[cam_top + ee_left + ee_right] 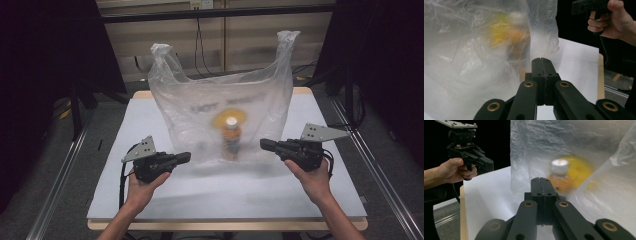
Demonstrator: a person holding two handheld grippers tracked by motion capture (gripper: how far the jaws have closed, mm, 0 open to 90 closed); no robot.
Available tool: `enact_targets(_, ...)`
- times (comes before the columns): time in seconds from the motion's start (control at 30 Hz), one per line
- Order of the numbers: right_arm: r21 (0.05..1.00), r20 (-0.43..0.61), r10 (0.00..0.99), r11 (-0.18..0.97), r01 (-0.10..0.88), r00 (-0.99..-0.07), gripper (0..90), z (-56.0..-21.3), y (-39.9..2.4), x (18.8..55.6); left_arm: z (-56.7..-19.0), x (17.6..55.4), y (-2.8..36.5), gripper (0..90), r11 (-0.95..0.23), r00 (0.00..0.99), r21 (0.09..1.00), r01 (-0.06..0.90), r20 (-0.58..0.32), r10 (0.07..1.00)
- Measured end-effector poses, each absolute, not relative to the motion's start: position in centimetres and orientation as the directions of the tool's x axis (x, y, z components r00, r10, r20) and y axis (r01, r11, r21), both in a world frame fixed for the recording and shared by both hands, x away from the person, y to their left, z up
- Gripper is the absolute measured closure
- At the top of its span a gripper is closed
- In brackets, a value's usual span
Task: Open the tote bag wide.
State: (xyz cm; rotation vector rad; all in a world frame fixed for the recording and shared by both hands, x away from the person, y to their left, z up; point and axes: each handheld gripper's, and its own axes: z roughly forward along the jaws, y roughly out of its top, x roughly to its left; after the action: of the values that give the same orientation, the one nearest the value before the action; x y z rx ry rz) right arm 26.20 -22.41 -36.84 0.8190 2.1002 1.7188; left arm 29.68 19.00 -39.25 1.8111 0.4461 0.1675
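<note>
Standing at the middle of the high view, the clear, crinkled plastic carrier bag (220,105) rests on the pale blue-grey table top (125,175), its two handles reaching toward the upper edge of the frame. Inside it, low at the centre, an orange bottle with a white cap (231,135) stands upright.

At lower left, the left black two-jaw gripper (187,156) points its tip at the bag's left lower edge, jaws pressed flat together with nothing between them; the left gripper view shows them meeting. At lower right, the right black two-jaw gripper (262,143) points in from the other side, likewise closed and empty.

The likeliest trouble is the thin film: a closed tip nudging the bag's base could, in all probability, slide the bag or tip the bottle over. Pinching from both sides could also crumple the walls and shut the mouth.

The bottle's label is blurred behind the plastic, and the printed words on the bag cannot be read. Whether either tip touches the film cannot be told.
</note>
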Motion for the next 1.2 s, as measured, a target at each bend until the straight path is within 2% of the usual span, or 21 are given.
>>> enact_targets(0.17, 0.966, 0.135, 0.596, 0.098, 0.239, -0.792, 90.0, -35.8, -22.2, 27.2, -38.4, 30.4, 18.6, 90.0, -0.212, 0.917, 0.954, 0.210, -0.117, 0.382)
enact_targets(0.57, 0.971, 0.090, 0.593, 0.126, 0.202, -0.800, 90.0, -32.4, -21.1, 29.3, -35.1, 32.3, 17.8, 90.0, -0.174, 0.913, 0.966, 0.189, -0.108, 0.395)
enact_targets(0.87, 0.979, 0.084, 0.571, 0.107, 0.176, -0.817, 90.0, -30.2, -19.9, 31.2, -32.7, 33.4, 17.4, 90.0, -0.155, 0.924, 0.979, 0.132, -0.065, 0.378)
enact_targets(1.2, 0.983, 0.049, 0.576, 0.116, 0.141, -0.816, 90.0, -27.1, -18.9, 32.6, -30.5, 35.0, 17.1, 90.0, -0.123, 0.920, 0.984, 0.132, -0.075, 0.386)
